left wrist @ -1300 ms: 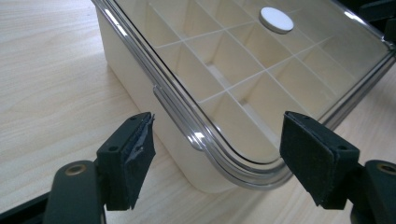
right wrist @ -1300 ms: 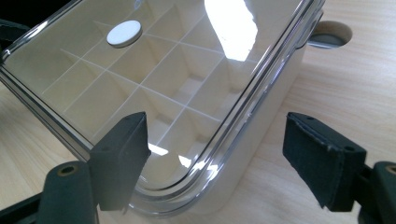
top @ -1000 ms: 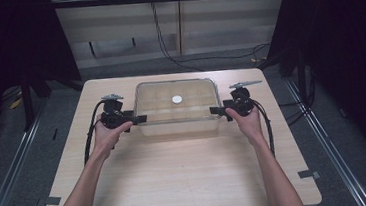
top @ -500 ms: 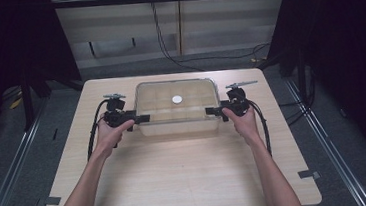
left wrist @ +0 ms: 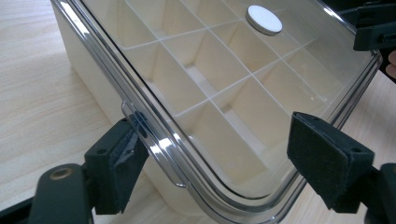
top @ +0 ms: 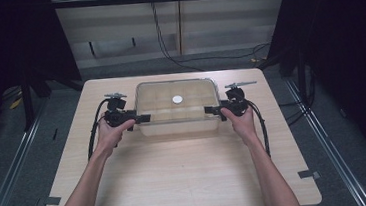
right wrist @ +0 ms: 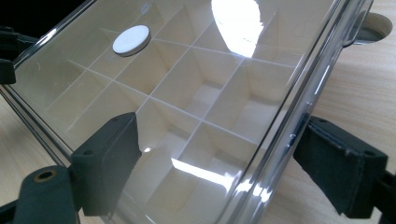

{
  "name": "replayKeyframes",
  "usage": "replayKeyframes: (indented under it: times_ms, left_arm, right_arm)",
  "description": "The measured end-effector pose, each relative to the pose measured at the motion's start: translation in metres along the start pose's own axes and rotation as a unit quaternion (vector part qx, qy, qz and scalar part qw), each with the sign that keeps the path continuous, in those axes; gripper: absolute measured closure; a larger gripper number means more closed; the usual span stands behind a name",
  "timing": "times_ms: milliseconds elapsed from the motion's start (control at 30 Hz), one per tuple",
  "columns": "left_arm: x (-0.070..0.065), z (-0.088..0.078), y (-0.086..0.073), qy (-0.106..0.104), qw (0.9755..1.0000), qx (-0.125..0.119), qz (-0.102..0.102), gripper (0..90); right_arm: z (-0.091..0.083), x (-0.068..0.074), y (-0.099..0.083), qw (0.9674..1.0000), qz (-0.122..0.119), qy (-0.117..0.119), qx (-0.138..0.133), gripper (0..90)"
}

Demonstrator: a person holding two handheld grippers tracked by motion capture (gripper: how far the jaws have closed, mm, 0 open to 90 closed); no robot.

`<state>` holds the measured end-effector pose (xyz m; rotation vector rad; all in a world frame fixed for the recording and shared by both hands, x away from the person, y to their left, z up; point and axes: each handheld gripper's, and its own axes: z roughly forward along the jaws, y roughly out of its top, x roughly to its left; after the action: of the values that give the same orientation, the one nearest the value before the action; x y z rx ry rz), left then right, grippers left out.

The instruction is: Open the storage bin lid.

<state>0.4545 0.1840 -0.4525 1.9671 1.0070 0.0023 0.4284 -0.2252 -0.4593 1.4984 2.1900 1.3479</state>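
Observation:
A clear-lidded box point(top: 178, 121) with cream dividers stands at the back middle of the table, with a white disc point(top: 177, 99) on its lid. My left gripper point(top: 145, 119) is at the box's left end and my right gripper point(top: 208, 110) at its right end. In the left gripper view the left gripper point(left wrist: 215, 135) is open, straddling the lid's rim point(left wrist: 187, 163); its jaws have just closed a little. In the right gripper view the right gripper point(right wrist: 217, 130) is open, one pad over the lid and one outside the rim point(right wrist: 275, 140); its jaws have just been opening.
The wooden table point(top: 177, 174) has bare room in front of the box. Its edges lie near both hands' outer sides. Cables trail from both grippers along the forearms. A round hole point(right wrist: 373, 23) shows in the tabletop beyond the box.
Both grippers have edged slightly inward toward the box ends. The box and the disc have stayed where they were.

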Motion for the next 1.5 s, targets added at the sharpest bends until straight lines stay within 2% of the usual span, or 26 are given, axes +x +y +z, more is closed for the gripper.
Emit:
replayKeyframes:
  times_ms: [100, 133, 267, 333, 467, 533, 733, 833, 867, 933, 1000, 1033, 1167, 1300, 1400, 1500]
  left_arm:
    - [-0.001, 0.000, -0.001, 0.002, 1.0000, -0.007, -0.004, 21.4]
    - [-0.001, 0.000, -0.002, 0.001, 1.0000, -0.007, -0.004, 21.6]
    - [-0.001, 0.000, -0.003, 0.003, 0.9999, -0.010, -0.005, 22.2]
    - [0.000, -0.001, -0.003, 0.005, 0.9999, -0.010, -0.002, 23.2]
    - [-0.002, -0.006, -0.003, 0.015, 0.9996, -0.021, 0.008, 29.1]
    - [-0.004, -0.006, -0.003, 0.017, 0.9995, -0.023, 0.013, 29.3]
    - [-0.002, -0.007, -0.005, 0.011, 0.9995, -0.029, 0.009, 30.7]
    - [-0.001, -0.009, -0.005, 0.009, 0.9994, -0.031, 0.013, 33.0]
    - [-0.002, -0.009, -0.005, 0.009, 0.9993, -0.033, 0.012, 34.5]
    - [-0.002, -0.008, -0.006, 0.018, 0.9992, -0.033, 0.013, 35.0]
    - [-0.002, -0.008, -0.006, 0.018, 0.9992, -0.030, 0.017, 34.8]
    - [-0.002, -0.008, -0.006, 0.016, 0.9992, -0.034, 0.010, 34.9]
    - [-0.002, -0.010, -0.007, 0.016, 0.9991, -0.036, 0.014, 37.0]
    - [-0.003, -0.013, -0.006, 0.016, 0.9988, -0.042, 0.017, 41.7]
    - [-0.004, -0.014, -0.006, 0.020, 0.9986, -0.041, 0.026, 42.7]
    - [-0.004, -0.015, -0.007, 0.019, 0.9986, -0.043, 0.025, 43.4]
  right_arm:
    - [-0.001, 0.000, 0.000, 1.0000, -0.002, -0.004, -0.001, 15.0]
    - [-0.004, 0.002, 0.001, 0.9996, -0.011, -0.023, -0.009, 20.2]
    - [-0.006, 0.002, 0.000, 0.9996, -0.014, -0.024, -0.011, 20.5]
    - [-0.006, 0.000, -0.001, 0.9997, -0.006, -0.019, -0.014, 22.8]
    - [-0.009, 0.001, 0.000, 0.9993, -0.015, -0.027, -0.023, 25.6]
    - [-0.012, 0.002, 0.000, 0.9985, -0.017, -0.036, -0.037, 30.8]
    - [-0.013, 0.001, -0.003, 0.9987, -0.008, -0.029, -0.042, 32.1]
    - [-0.015, 0.000, -0.003, 0.9985, -0.006, -0.023, -0.050, 36.1]
    - [-0.017, -0.001, -0.003, 0.9980, -0.004, -0.015, -0.061, 39.1]
    - [-0.018, 0.001, -0.002, 0.9979, -0.007, -0.015, -0.062, 41.2]
    - [-0.018, 0.001, -0.002, 0.9978, -0.010, -0.014, -0.064, 42.0]
    - [-0.018, 0.002, -0.002, 0.9979, -0.003, 0.001, -0.065, 42.0]
    - [-0.021, 0.004, -0.001, 0.9974, -0.002, 0.009, -0.072, 43.6]
    - [-0.023, 0.004, -0.001, 0.9973, 0.002, 0.017, -0.071, 45.3]
    - [-0.022, 0.005, -0.002, 0.9976, 0.009, 0.025, -0.064, 46.2]
    - [-0.021, 0.004, -0.002, 0.9976, 0.011, 0.027, -0.063, 47.0]
